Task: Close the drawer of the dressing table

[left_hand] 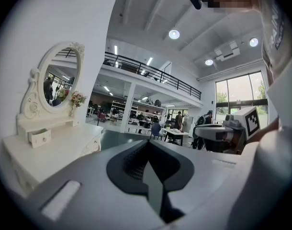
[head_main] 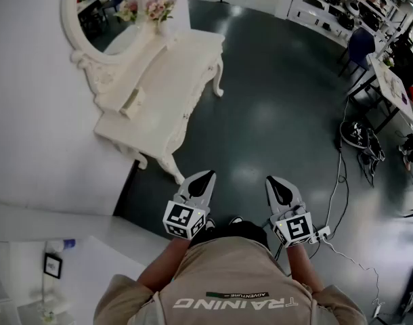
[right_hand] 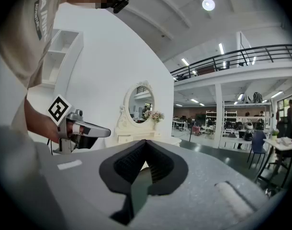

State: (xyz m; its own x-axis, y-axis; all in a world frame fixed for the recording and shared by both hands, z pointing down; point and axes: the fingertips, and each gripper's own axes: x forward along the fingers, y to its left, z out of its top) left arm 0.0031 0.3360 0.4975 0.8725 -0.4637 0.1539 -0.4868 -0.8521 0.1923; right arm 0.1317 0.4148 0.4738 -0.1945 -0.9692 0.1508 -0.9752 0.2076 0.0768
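The white dressing table point(head_main: 172, 80) stands against the wall at the upper left, with an oval mirror point(head_main: 101, 9) and a vase of pink flowers point(head_main: 159, 7) on it. Its small top drawer point(head_main: 134, 102) sticks out, pulled open; the left gripper view shows this drawer point(left_hand: 39, 137) below the mirror. My left gripper point(head_main: 205, 176) and right gripper point(head_main: 274, 181) are held close to the person's body, well short of the table, side by side. Both look shut, with nothing between the jaws. The dressing table point(right_hand: 136, 135) is small and far off in the right gripper view.
Dark floor lies between me and the table. Cables point(head_main: 338, 181) trail across the floor at the right. Desks and chairs point(head_main: 389, 80) fill the far right. A white counter point(head_main: 71, 269) with small items sits at the lower left by the wall.
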